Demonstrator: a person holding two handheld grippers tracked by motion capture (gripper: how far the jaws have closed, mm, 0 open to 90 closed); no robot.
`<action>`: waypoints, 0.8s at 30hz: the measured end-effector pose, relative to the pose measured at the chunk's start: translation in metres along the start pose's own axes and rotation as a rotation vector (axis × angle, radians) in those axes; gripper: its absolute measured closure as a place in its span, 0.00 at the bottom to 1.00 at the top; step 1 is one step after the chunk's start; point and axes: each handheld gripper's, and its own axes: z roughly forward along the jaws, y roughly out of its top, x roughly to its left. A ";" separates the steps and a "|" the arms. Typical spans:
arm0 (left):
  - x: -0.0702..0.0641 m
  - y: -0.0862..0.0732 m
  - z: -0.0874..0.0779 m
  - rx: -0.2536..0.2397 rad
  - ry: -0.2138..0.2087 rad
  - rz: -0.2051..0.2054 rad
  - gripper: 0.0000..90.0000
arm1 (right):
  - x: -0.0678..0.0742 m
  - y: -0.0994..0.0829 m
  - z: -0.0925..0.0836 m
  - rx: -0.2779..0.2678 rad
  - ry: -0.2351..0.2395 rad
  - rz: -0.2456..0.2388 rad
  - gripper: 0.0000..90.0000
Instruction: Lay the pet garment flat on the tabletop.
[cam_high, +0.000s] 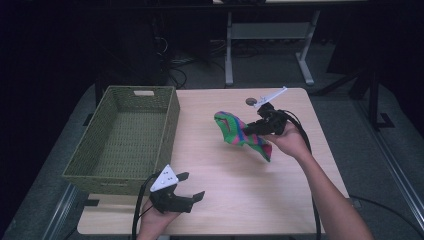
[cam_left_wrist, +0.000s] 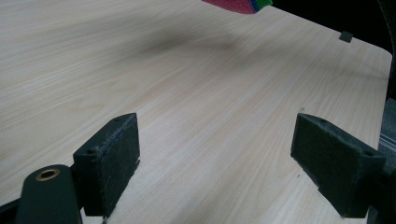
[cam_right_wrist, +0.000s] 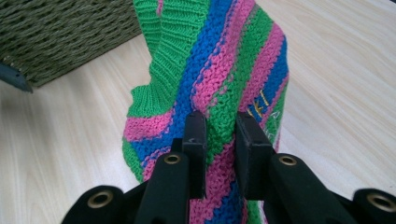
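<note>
The right gripper (cam_high: 252, 127) pinches a green, pink and blue striped knitted sock (cam_high: 240, 134) above the wooden worktop's (cam_high: 240, 185) far half; the left gripper (cam_high: 192, 186), jaws spread and empty, sits near its near-left corner.

Plenty of room on the counter (cam_high: 240, 185) rn. Whole middle and near strip btw my left tongs (cam_high: 192, 186) and right tongs (cam_high: 246, 129) is bare wood, easy pass. Only real blocker is the wicker basket (cam_high: 170, 131) on the left side, tall walls. The striped knit (cam_high: 240, 132) hangs under my right tongs, and a small round thing (cam_high: 250, 101) sits near the far edge.
</note>
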 end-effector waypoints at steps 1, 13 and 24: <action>0.000 0.000 0.000 -0.003 0.001 0.001 0.17 | 0.000 -0.002 -0.002 -0.003 -0.001 -0.016 0.84; -0.001 0.001 0.001 0.000 0.002 0.004 0.17 | 0.019 -0.012 -0.014 -0.036 0.023 -0.056 0.84; -0.002 0.002 0.001 -0.009 0.002 0.009 0.17 | 0.048 -0.025 -0.023 -0.045 0.041 -0.110 0.84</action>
